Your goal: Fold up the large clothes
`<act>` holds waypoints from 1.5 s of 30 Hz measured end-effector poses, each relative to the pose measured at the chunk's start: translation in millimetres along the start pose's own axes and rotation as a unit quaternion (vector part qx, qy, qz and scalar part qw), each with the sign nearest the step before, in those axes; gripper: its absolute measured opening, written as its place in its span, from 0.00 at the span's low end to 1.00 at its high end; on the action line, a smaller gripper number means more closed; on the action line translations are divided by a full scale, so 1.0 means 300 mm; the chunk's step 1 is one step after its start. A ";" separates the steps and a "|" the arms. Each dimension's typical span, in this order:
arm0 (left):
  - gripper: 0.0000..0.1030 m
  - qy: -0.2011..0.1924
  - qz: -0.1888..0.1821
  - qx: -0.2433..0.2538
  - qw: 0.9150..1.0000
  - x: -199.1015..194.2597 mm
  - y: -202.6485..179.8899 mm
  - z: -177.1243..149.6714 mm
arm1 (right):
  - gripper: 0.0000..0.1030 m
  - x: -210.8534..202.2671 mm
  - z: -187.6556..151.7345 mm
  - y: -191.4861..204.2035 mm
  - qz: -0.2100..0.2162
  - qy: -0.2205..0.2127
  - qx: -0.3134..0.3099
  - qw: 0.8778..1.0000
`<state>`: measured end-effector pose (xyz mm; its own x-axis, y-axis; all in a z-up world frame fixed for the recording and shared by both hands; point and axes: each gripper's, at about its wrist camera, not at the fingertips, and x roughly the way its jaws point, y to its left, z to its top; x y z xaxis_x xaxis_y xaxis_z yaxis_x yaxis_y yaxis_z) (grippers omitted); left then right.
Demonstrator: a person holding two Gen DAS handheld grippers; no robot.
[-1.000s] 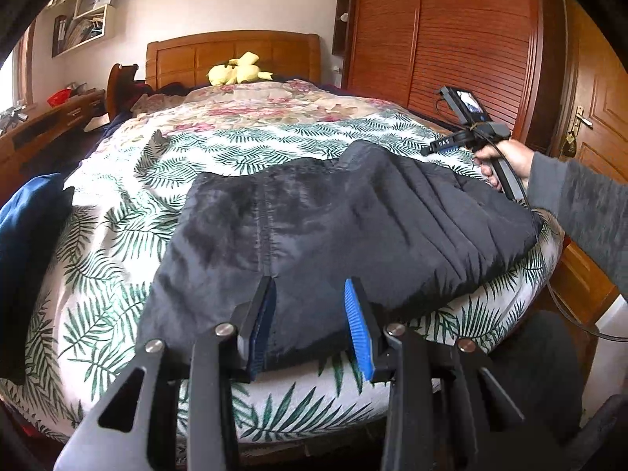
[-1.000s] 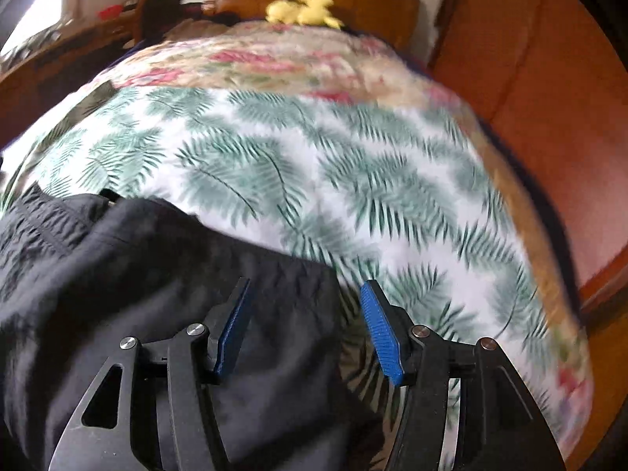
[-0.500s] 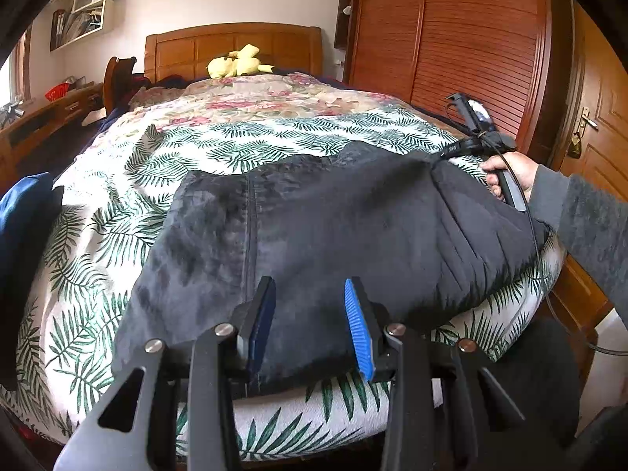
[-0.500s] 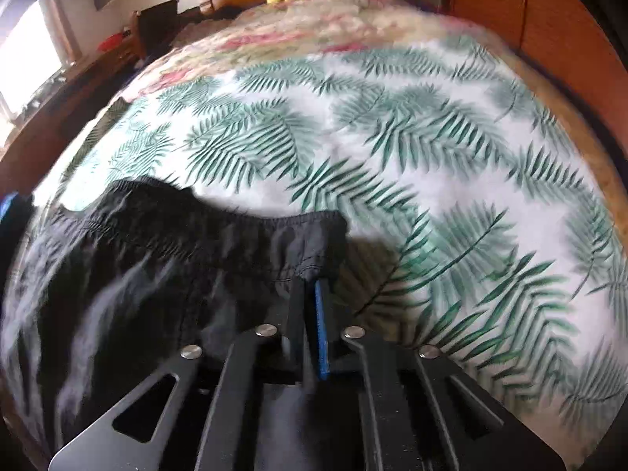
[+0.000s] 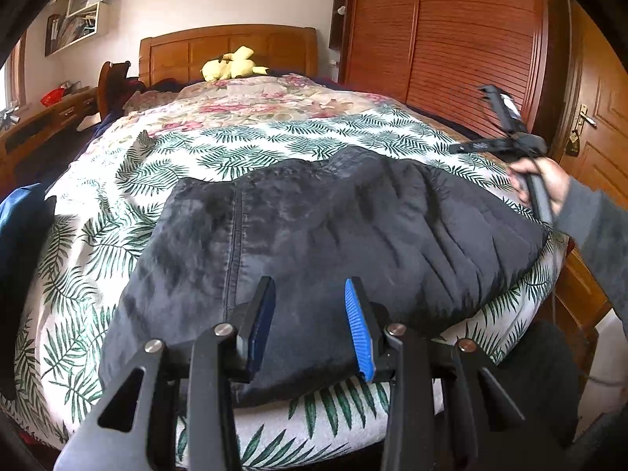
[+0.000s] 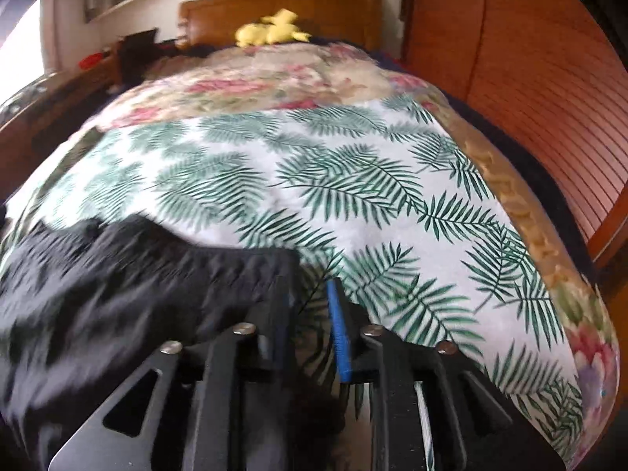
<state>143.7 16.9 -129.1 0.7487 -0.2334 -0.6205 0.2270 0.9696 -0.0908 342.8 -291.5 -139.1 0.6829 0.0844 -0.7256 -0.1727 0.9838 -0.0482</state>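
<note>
A black garment (image 5: 333, 235) lies folded across the near end of the bed, with a seam running down its left part. My left gripper (image 5: 310, 325) hovers over its near edge, jaws apart, the cloth lying under the gap and neither pad pressing on it. In the left wrist view a hand holds my right gripper (image 5: 457, 148) just above the garment's far right corner. In its own view the right gripper (image 6: 310, 329) has its jaws opening. The garment's corner (image 6: 251, 271) lies just ahead of the left finger, and only the sheet shows between the pads.
The bedspread (image 6: 353, 180) has a green leaf print, with a floral quilt (image 5: 255, 98) further up. A yellow plush toy (image 5: 231, 66) sits by the wooden headboard. A wooden wardrobe (image 5: 451, 39) runs along the right side. Blue fabric (image 5: 19, 216) lies at the bed's left edge.
The right gripper came down and shut on the garment's far right corner, then opened and let it go, drawing back a little. The left gripper shifted slightly and kept the same gap.
</note>
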 end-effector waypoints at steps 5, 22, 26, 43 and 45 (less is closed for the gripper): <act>0.34 0.003 -0.003 0.007 1.000 0.018 -0.027 0.001 | 0.58 -0.135 -0.117 0.029 0.021 -0.007 -0.030 0.999; 0.35 0.015 -0.009 0.030 0.999 0.027 -0.150 -0.013 | 0.71 -0.324 -0.495 0.091 0.061 0.008 -0.046 0.997; 0.35 0.020 0.001 0.028 0.999 0.017 -0.161 -0.023 | 0.72 -0.318 -0.536 0.075 0.071 0.009 -0.030 0.997; 0.35 0.012 -0.002 0.038 0.999 -0.004 -0.214 0.011 | 0.79 -0.292 -0.591 0.043 0.113 0.027 0.027 0.993; 0.35 0.007 -0.013 0.036 0.999 -0.003 -0.215 0.009 | 0.79 -0.294 -0.589 0.050 0.105 0.030 0.034 0.993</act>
<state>130.1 -45.7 -120.6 0.7328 -0.2573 -0.6299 0.2911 0.9553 -0.0515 154.5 -312.1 -197.2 0.5934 0.2808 -0.7543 -0.2574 0.9541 0.1527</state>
